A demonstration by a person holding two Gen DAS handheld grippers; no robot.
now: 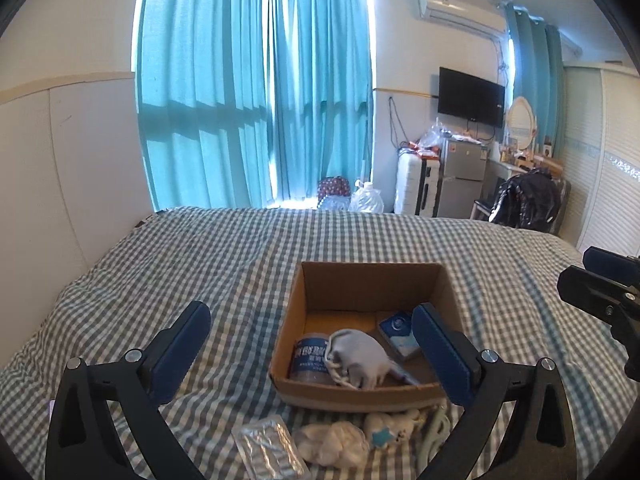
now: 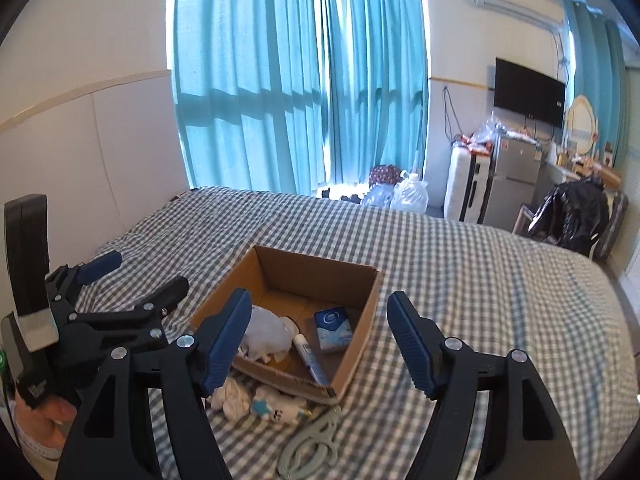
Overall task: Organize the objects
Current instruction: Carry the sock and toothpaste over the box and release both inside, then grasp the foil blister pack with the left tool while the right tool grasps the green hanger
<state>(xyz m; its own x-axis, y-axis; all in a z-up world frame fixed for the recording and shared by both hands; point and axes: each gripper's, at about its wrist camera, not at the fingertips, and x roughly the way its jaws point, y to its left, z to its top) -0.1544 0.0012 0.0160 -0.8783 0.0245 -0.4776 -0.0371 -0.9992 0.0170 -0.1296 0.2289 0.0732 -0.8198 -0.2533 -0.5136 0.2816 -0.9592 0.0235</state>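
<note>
A: Which step are we at?

B: Between pickups, I'd judge. Both the left tongs and the right tongs gape wide and grip nothing, hovering above the near side of the cardboard box on the checked bed.

A: What's in the box so far?

B: A grey drawstring pouch lying partly over a clear bottle with a blue label, a blue-and-white tissue pack toward the right wall, and a white tube with a blue end leaning along the front right corner. The far half of the box floor is bare.

A: And what remains outside?

B: A row on the bed just in front of the box's near wall: a clear foil packet, a crumpled white bundle, a small white plush toy with a blue star, and a pale green plastic hanger at the right.

A: Next move?

B: Probably lowering one of the tongs onto one of those. The soft ones want a pinch into the bulk; the flat packet would need an edge grip against the sheet.
</note>
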